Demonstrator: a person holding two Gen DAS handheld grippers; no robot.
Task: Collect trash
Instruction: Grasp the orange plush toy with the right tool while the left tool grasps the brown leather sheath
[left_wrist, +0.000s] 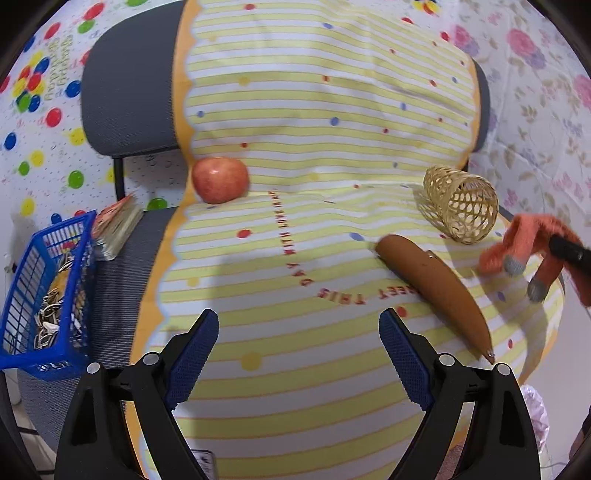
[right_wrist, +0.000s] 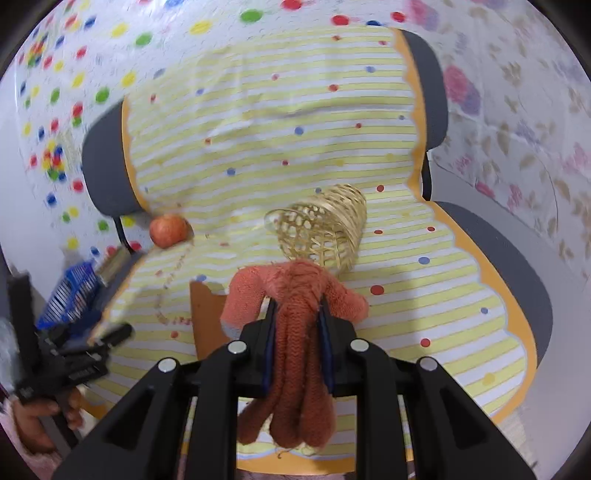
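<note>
An orange knitted glove (right_wrist: 295, 332) hangs lifted above the striped cloth, with my right gripper (right_wrist: 297, 310) shut on its middle and its fingers dangling below. From the left wrist view the same glove (left_wrist: 532, 254) shows at the far right. My left gripper (left_wrist: 298, 325) stands open over the cloth with nothing between its fingers. A brown sausage-shaped item (left_wrist: 436, 291) lies just right of it. A blue basket (left_wrist: 44, 295) holding sunflower seed shells sits at the left edge of the seat.
A yellow striped cloth (left_wrist: 314, 110) covers a grey chair. A red apple (left_wrist: 219, 179) rests at the seat's back left. A woven wicker basket (left_wrist: 460, 203) lies on its side at the right. A stack of cards (left_wrist: 114, 229) sits beside the blue basket.
</note>
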